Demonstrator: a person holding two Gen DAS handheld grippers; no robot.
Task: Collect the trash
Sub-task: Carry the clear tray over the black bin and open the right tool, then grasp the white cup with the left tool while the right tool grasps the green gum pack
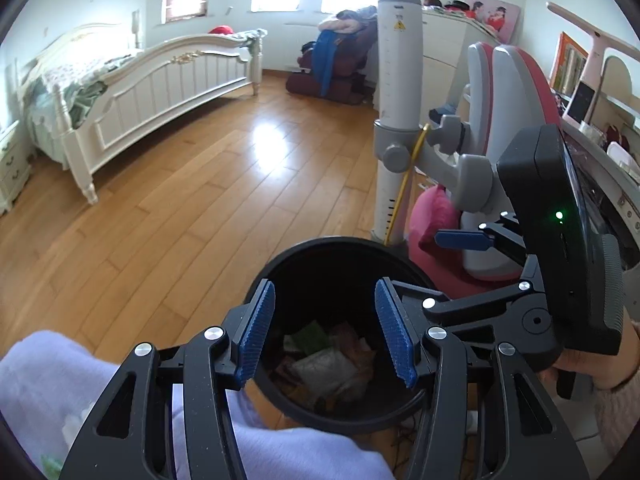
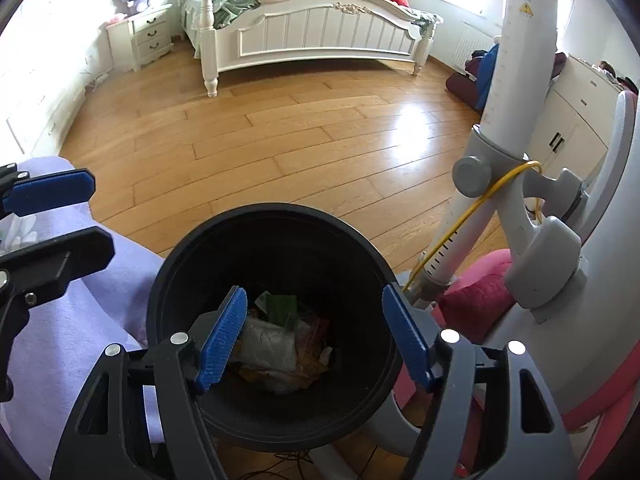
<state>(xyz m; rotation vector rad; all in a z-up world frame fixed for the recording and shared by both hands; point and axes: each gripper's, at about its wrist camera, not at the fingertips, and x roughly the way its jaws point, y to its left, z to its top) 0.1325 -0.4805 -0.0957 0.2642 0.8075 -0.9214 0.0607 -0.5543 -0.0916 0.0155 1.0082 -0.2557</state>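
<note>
- Now we hold both grippers above one black bin (image 2: pixel 276 320) on the wooden floor (image 1: pixel 168 200): the left gripper (image 1: pixel 326 332) and the right gripper (image 2: pixel 316 338) each stand with blue pads apart and nothing between them.
- Directly beneath both grippers, crumpled trash (image 2: pixel 280 344) lies at the bottom of the bin: a whitish wad, a green scrap and brownish wrappers; we cannot count the pieces exactly.
- We judge the collecting well along, since both grippers are empty over the bin and its load is already inside.
- Beyond the grippers, the open floor shows no loose litter that we can make out; whether more waits elsewhere we cannot tell.
- Our count: two grippers, one bin, one heap of trash, one white bed (image 2: pixel 312 28) far ahead, one pink-and-grey chair (image 1: pixel 504 128) just right of the bin.
</note>
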